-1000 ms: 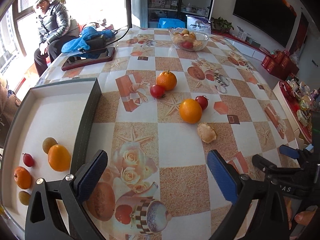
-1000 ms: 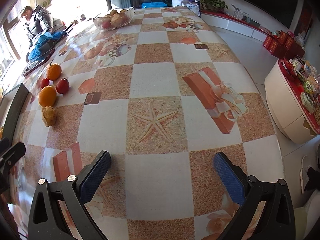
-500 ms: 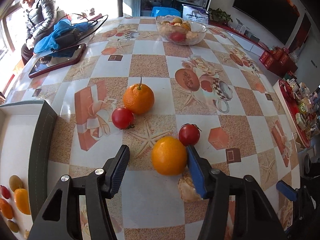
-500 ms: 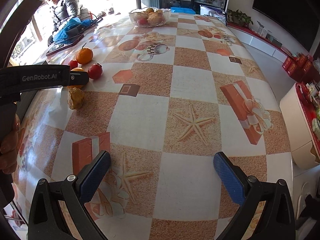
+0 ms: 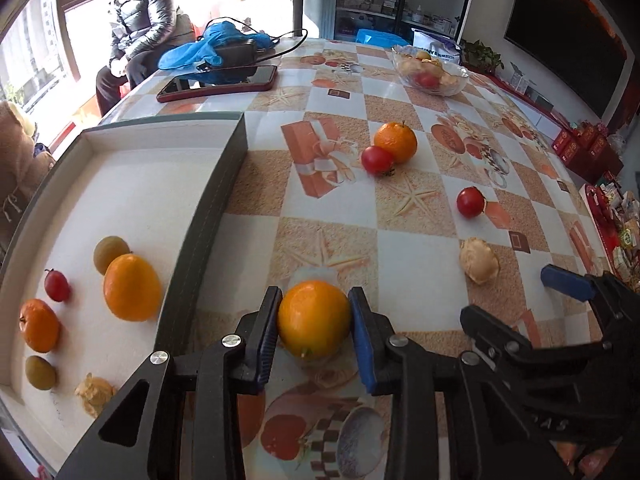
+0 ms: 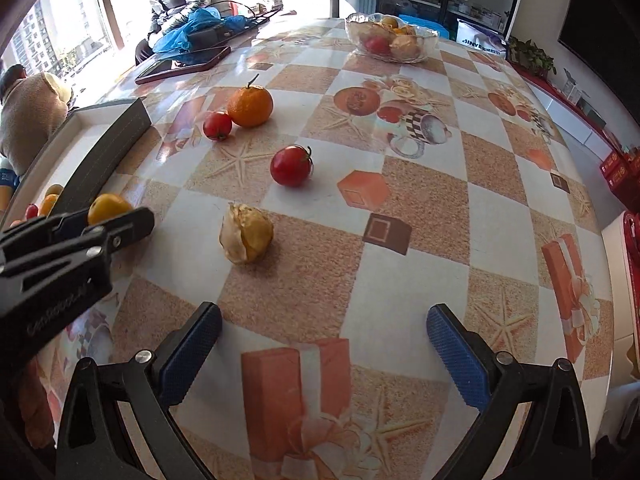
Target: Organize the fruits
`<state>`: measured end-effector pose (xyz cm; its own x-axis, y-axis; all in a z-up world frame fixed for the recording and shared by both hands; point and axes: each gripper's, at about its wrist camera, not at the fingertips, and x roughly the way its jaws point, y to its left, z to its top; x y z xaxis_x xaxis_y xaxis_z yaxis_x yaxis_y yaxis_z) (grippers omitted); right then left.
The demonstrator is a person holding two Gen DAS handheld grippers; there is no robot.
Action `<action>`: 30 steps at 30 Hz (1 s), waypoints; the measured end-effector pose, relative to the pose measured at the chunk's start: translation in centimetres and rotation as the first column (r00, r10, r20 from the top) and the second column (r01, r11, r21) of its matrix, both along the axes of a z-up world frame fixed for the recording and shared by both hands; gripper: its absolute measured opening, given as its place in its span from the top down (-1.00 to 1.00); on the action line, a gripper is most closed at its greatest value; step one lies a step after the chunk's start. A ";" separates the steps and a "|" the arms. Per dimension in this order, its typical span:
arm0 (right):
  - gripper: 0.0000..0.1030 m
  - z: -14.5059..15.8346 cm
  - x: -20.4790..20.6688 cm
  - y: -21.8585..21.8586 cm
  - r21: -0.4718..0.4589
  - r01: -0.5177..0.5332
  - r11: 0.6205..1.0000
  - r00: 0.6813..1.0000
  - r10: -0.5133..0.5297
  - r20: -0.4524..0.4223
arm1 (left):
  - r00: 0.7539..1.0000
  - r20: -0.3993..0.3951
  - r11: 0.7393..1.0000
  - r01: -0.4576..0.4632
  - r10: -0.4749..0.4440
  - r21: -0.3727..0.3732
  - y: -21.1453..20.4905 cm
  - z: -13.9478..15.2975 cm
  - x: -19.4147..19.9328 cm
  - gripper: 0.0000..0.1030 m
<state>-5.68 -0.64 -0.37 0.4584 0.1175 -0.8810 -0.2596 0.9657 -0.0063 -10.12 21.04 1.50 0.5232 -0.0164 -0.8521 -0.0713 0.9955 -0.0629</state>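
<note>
My left gripper point(image 5: 315, 324) is shut on an orange point(image 5: 314, 322) and holds it just right of the tray's dark wall point(image 5: 208, 216). The white tray point(image 5: 132, 184) holds several fruits, among them a large orange point(image 5: 132, 286). On the table lie a stemmed tangerine point(image 5: 396, 142), two red tomatoes point(image 5: 377, 161) point(image 5: 471, 201) and a papery husked fruit point(image 5: 479, 261). My right gripper point(image 6: 324, 342) is open and empty, low over the table, with the husked fruit point(image 6: 247, 239) ahead of it and the left gripper with its orange point(image 6: 108, 208) to its left.
A glass bowl of fruit point(image 5: 430, 70) stands at the far side. A phone in a red case point(image 5: 218, 84) and a blue cloth with a cable point(image 5: 216, 50) lie at the far left. A person point(image 5: 140, 16) sits beyond the table. The table's edge falls away on the right.
My left gripper has closed on the orange and carried it back and left toward the tray. My right gripper has turned left toward the husked fruit.
</note>
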 end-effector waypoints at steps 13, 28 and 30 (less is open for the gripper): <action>0.55 1.0 1.3 4.1 -0.012 -0.068 0.998 0.997 0.068 0.026 | 1.000 0.024 1.000 -0.008 0.008 0.008 0.4 -0.1 -2.9 0.29; 0.55 1.4 -3.2 -0.9 0.112 -0.003 0.994 0.998 0.009 -0.059 | 1.000 -0.006 0.994 0.028 -0.029 -0.110 0.5 0.6 -4.8 0.67; 0.55 1.5 -3.8 -1.5 0.129 0.004 0.992 0.998 0.004 -0.064 | 0.999 -0.004 0.991 0.032 -0.033 -0.129 0.7 0.7 -5.3 0.67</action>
